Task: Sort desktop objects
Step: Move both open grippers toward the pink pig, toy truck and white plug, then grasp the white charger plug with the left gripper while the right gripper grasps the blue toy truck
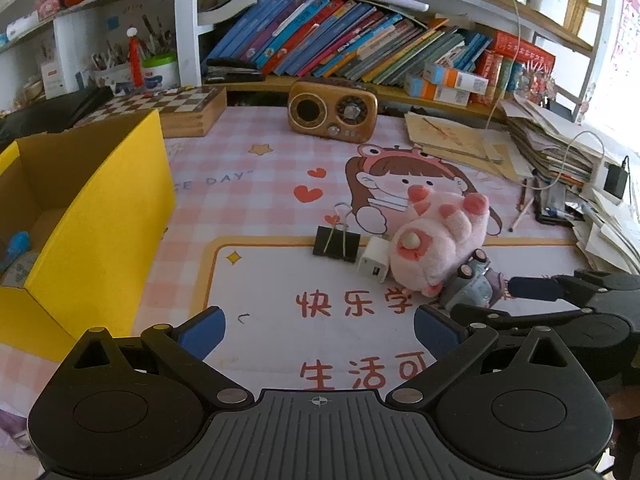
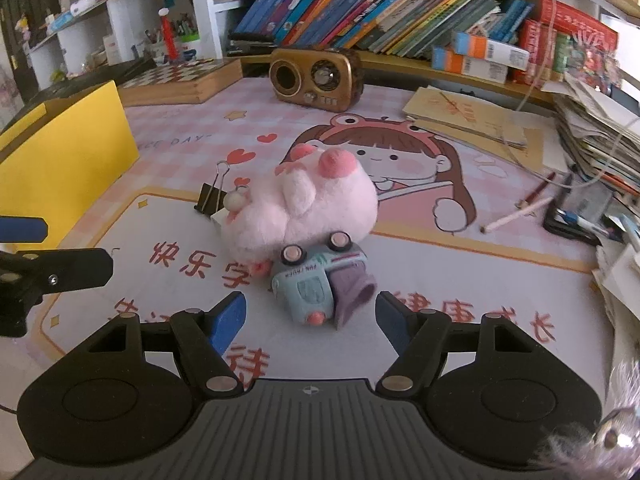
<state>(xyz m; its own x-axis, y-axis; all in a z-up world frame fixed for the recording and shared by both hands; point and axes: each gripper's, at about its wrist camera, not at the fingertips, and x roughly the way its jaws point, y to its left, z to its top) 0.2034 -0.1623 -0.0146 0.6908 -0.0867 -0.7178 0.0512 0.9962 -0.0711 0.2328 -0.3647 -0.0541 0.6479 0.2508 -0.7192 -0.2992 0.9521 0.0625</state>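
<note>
A pink plush toy (image 1: 436,236) (image 2: 308,208) lies on the desk mat. A small blue-grey toy truck (image 2: 316,284) (image 1: 472,284) lies tipped over against its near side. A black binder clip (image 1: 335,240) (image 2: 208,198) and a white charger plug (image 1: 374,266) sit left of the plush. My right gripper (image 2: 312,320) is open, with the truck just ahead between its fingers; it also shows in the left wrist view (image 1: 532,288). My left gripper (image 1: 320,328) is open and empty over the mat. A yellow box (image 1: 92,216) (image 2: 60,152) stands at the left with some items inside.
A brown retro radio (image 1: 332,110) and a chessboard box (image 1: 180,106) stand at the back. Bookshelves line the rear. Stacks of papers (image 1: 560,148), pencils (image 2: 516,214) and cables crowd the right side.
</note>
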